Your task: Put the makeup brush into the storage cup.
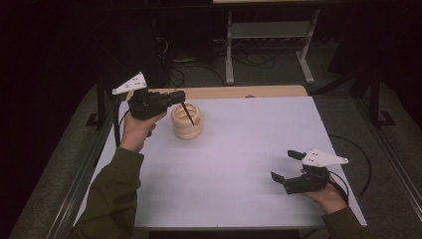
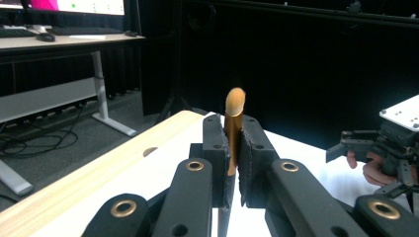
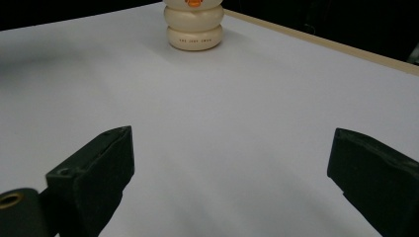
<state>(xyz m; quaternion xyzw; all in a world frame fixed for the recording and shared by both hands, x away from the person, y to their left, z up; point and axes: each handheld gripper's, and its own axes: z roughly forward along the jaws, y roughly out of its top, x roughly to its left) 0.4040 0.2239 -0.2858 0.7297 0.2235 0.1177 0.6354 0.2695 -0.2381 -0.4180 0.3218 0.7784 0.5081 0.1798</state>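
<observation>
So from the high view, the left gripper [image 1: 185,107] sits at the far left part of the white table [image 1: 239,164], held up in the person's left hand [image 1: 134,130]. Its jaws are pinched on a thin dark stick [image 1: 187,113] that slants down into the open top of a cream ribbed pot [image 1: 187,121], the kind that looks like stacked rings. The pot stands on the table near the far edge, just beside the left gripper. There's an orange mark on the pot's side. Way over at the near right, the right gripper [image 1: 287,165] hangs low over the table in the person's right hand [image 1: 326,194], jaws spread wide with nothing between them, well apart from the pot.

Left gripper view next: the two black pads are pressed together on the stick [image 2: 233,129], which looks golden brown here, standing upright between them with its rounded tip poking out above. The wooden far edge [image 2: 99,170] of the table runs off to the left, and the right gripper [image 2: 368,148] shows farther off at the right edge.

Right gripper view: both jaws rise from the bottom corners, far apart, just bare white table [image 3: 237,128] between them. The pot [image 3: 194,24] stands upright at the top of the frame, well ahead of the jaws, with small lettering on its lowest ring.
</observation>
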